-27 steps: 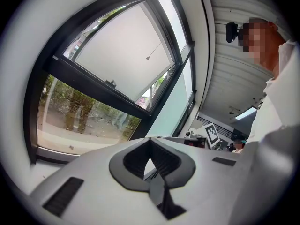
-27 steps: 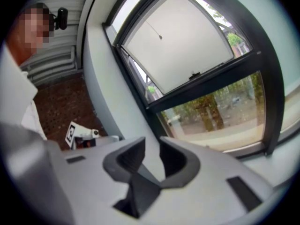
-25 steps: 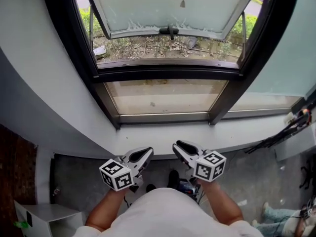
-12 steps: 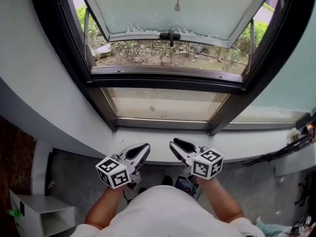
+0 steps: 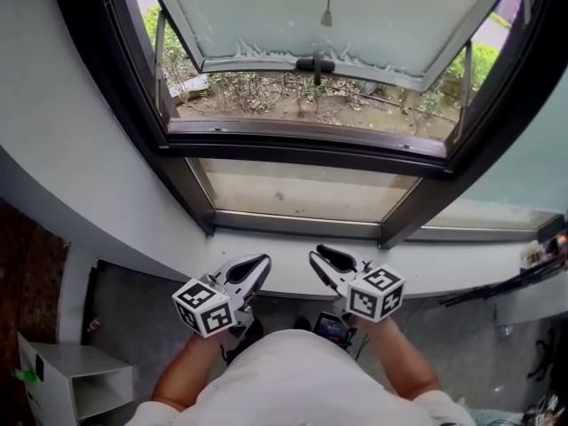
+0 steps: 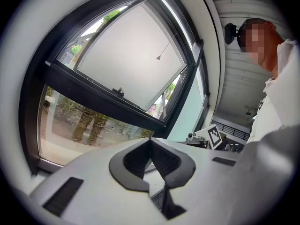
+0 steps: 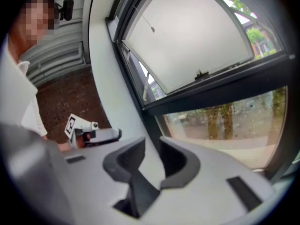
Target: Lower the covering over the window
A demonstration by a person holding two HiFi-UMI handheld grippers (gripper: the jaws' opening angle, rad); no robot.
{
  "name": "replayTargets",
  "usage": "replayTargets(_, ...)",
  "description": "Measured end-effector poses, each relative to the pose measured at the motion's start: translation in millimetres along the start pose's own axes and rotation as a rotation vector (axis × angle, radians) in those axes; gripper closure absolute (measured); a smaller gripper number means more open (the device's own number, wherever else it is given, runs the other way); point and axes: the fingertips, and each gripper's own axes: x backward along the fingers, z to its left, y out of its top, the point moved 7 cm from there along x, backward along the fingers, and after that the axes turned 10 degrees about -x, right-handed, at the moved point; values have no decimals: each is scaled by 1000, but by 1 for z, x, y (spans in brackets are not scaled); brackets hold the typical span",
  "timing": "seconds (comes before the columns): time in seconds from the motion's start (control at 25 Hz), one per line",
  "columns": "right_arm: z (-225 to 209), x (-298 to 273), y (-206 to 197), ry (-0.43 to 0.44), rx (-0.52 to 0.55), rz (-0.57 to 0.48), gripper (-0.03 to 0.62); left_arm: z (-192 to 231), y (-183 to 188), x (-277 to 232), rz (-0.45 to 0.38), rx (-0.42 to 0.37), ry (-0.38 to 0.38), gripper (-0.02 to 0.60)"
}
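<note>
Both claws sit low, below the black-framed window [image 5: 302, 140], just over the white sill [image 5: 461, 269] at its foot, side by side and apart from each other. The left gripper [image 5: 262, 263] is closed on nothing, its jaws meeting tip to tip in the left gripper view. The right gripper [image 5: 321, 257] has its jaws a little apart with only air between them. The covering itself is not in any view, and I judge it is rolled up above the window, out of frame. What does show is a thin cord with a small grey cone-shaped pull [image 5: 327, 18], hanging in front of the window's upper middle, before the frosted tilted-out sash [image 5: 266, 7] and above its black handle [image 5: 317, 63]. Change over the last second: the whole view has drifted a bit, the window now sits slightly lower and bigger in the head view, and both claws have slid along below it with the body. The jaw gaps are the same as before and nothing has been picked up. Meaning for the task: it is still the approach, with the pull well above both claws and untouched. One claw, probably the right since it is already parted, needs to rise to that cone and close on it before any lowering starts.
</note>
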Motion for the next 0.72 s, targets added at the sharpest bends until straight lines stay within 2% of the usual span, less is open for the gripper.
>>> replayTargets(0.28,6,-19,6,-26,-31,-47,490,22,13,6,21,-8,-29,566)
replayTargets(0.72,10,-34,15,-55,-21,-68,490,43,25,3,26,-35,-56,566)
